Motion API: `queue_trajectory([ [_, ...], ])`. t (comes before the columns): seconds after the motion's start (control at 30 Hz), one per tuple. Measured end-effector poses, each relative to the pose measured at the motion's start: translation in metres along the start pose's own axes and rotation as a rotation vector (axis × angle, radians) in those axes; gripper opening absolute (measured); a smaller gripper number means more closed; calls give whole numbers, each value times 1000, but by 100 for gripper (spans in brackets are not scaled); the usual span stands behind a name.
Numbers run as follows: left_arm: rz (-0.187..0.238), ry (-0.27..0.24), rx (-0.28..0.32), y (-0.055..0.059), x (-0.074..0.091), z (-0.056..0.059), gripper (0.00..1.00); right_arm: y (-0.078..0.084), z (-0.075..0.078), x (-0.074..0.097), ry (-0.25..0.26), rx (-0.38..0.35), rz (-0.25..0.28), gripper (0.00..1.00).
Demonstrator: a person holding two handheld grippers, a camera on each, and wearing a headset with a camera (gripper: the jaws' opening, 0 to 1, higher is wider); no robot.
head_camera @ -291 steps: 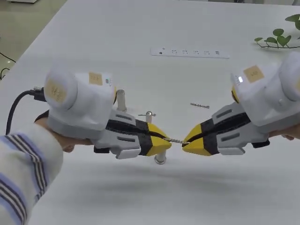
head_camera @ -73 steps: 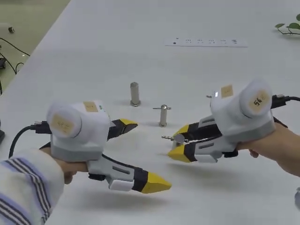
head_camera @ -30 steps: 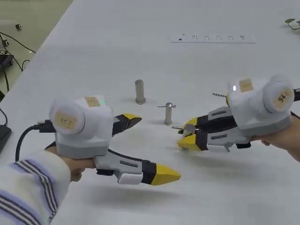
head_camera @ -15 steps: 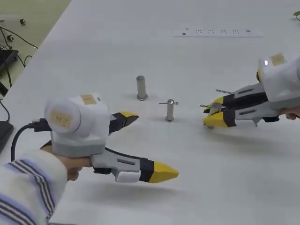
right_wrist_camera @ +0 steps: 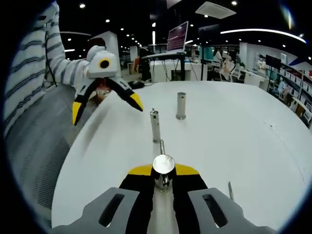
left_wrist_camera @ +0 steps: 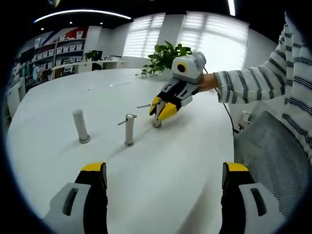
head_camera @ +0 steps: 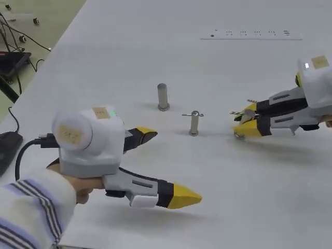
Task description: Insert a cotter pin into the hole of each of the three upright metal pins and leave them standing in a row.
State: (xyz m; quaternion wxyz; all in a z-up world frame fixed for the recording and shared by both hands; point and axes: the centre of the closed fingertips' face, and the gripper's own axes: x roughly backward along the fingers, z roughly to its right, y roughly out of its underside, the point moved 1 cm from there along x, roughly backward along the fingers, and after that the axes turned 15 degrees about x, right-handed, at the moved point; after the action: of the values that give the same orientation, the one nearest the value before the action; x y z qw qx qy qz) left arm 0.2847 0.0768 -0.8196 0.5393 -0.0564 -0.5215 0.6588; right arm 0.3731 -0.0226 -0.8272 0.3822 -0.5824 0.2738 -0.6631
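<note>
A plain metal pin [head_camera: 163, 97] stands upright on the white table, and to its right stands a second pin [head_camera: 194, 123] with a cotter pin through its top. Further right, my right gripper [head_camera: 243, 122] is shut on a third pin [head_camera: 239, 129] that carries a cotter pin; its base is at or just above the table. The right gripper view shows this held pin [right_wrist_camera: 163, 165] between the fingers, in line with the other two [right_wrist_camera: 155, 126] [right_wrist_camera: 181, 106]. My left gripper [head_camera: 168, 166] hovers open and holds nothing, in front of the row.
A loose cotter pin [head_camera: 252, 100] lies on the table behind my right gripper. A white power strip [head_camera: 251, 34] lies at the far side. A potted plant [left_wrist_camera: 165, 56] stands beyond the right hand. Cables hang off the table's left edge.
My right gripper has carried the third pin to the right and back, bringing it down in line with the other two. My left gripper has stayed open in about the same place.
</note>
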Motion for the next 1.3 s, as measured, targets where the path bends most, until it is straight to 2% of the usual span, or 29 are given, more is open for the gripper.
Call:
queue_trajectory([
  [0.1, 0, 10, 3, 0, -1, 2, 95, 1, -1, -1, -18, 6, 3, 14],
  [0.23, 8, 11, 9, -2, -2, 3, 98, 1, -2, -2, -32, 22, 1, 14],
  [0.53, 3, 2, 25, -1, -1, 2, 99, 2, 0, -1, -29, 24, 2, 15],
  [0.73, 22, -4, 38, -4, 2, 1, 99, 1, -2, -2, -31, 22, 8, 16],
  [0.87, 23, -22, 36, -4, 3, -2, 99, 2, -1, -2, -16, -6, 19, 16],
  [0.97, 35, -9, 52, -5, 4, 1, 99, 0, 0, 0, 2, -25, 25, 17],
  [1.13, 42, -10, 48, -7, 5, 1, 99, -3, 4, 6, 51, -46, 33, 27],
  [1.2, 45, -10, 48, -7, 5, 1, 99, -5, 7, 12, 86, -66, 42, 31],
  [1.3, 47, -7, 43, -8, 5, 2, 99, -7, 4, 18, 110, -85, 55, 33],
])
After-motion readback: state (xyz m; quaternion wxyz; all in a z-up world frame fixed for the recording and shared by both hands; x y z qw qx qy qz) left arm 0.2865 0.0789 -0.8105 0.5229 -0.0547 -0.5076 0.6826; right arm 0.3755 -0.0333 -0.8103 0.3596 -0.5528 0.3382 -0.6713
